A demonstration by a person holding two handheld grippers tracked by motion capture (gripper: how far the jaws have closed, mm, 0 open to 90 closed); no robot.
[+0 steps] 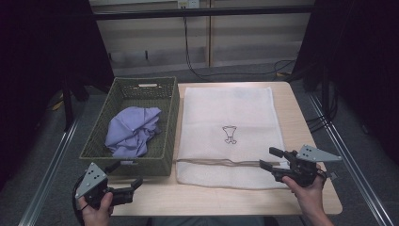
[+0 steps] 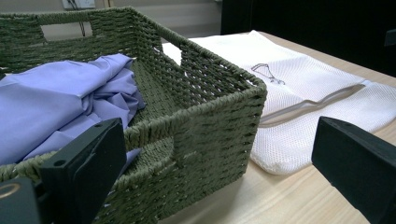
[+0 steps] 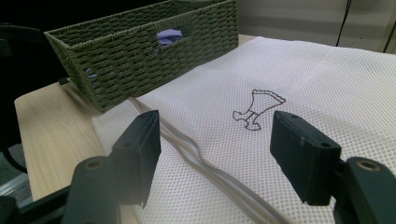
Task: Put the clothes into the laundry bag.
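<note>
A white mesh laundry bag lies flat on the wooden table, with a small hanger drawing on it and its zipper running near the front edge. Left of it a green woven basket holds a crumpled lavender garment. My left gripper is open at the basket's front corner, holding nothing. My right gripper is open low over the bag's front right part, its jaws either side of the zipper and drawing.
Metal rails run along both sides of the table. Dark curtains hang left and right. Cables lie on the floor behind the table. Bare wood shows along the front edge between the two hands.
</note>
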